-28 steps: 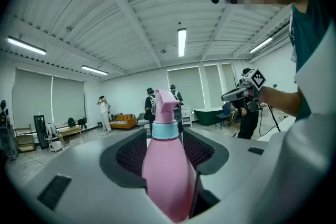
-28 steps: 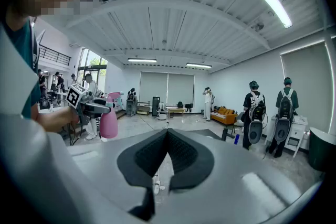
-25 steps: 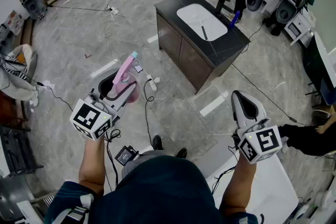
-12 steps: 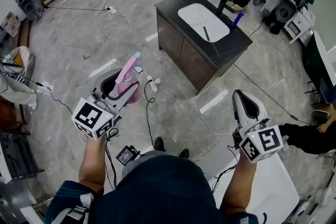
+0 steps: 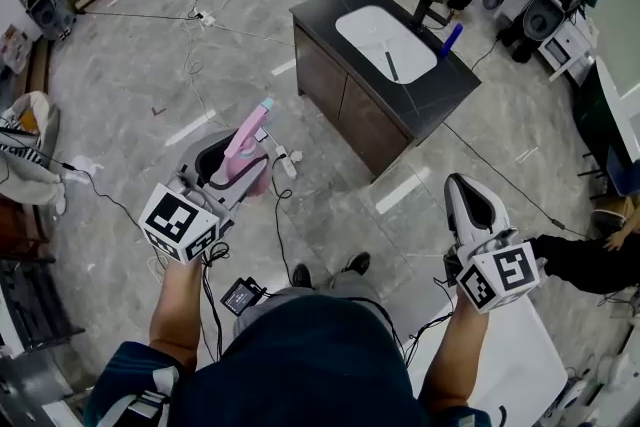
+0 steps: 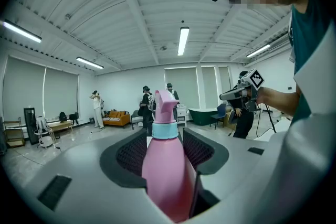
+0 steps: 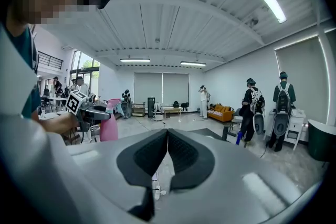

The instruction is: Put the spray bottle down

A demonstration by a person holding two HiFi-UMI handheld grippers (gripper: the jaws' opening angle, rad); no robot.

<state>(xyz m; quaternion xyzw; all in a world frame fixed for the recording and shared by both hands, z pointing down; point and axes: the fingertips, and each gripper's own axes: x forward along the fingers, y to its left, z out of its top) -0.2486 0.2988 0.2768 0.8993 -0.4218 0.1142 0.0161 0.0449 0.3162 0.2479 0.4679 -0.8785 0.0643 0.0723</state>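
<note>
My left gripper [image 5: 232, 158] pinches the spray bottle [image 5: 243, 137]. Its two dark padded jaws press on either side of the pink body, and the pale blue collar [image 6: 165, 131] and the pink nozzle stick out past the jaw tips. The bottle leans forward and up along the jaws, in the air above the grey floor [image 5: 150, 65], touching nothing but my jaws. My right gripper [image 5: 468, 190] is at about the same level, well apart from the left one. Its jaws are pressed together at the tips with nothing between them, which its own view shows plainly [image 7: 167, 136]. That view also catches the pink bottle off to its left. The left gripper view catches the right gripper [image 6: 236, 94] off to its right. Ahead of both grippers, closer to the right one's line than to the left's, stands the dark table [image 5: 425, 100] with a white sink [image 5: 375, 35] set in its top. It is well apart from the bottle. A blue bottle [image 5: 451, 37] stands at the far corner of the table, near a black tap [image 5: 428, 10]. Just below and ahead of my left gripper, a white power strip [image 5: 285, 158] and dark cables lie on the floor. Several people stand at the far side of the room.
</note>
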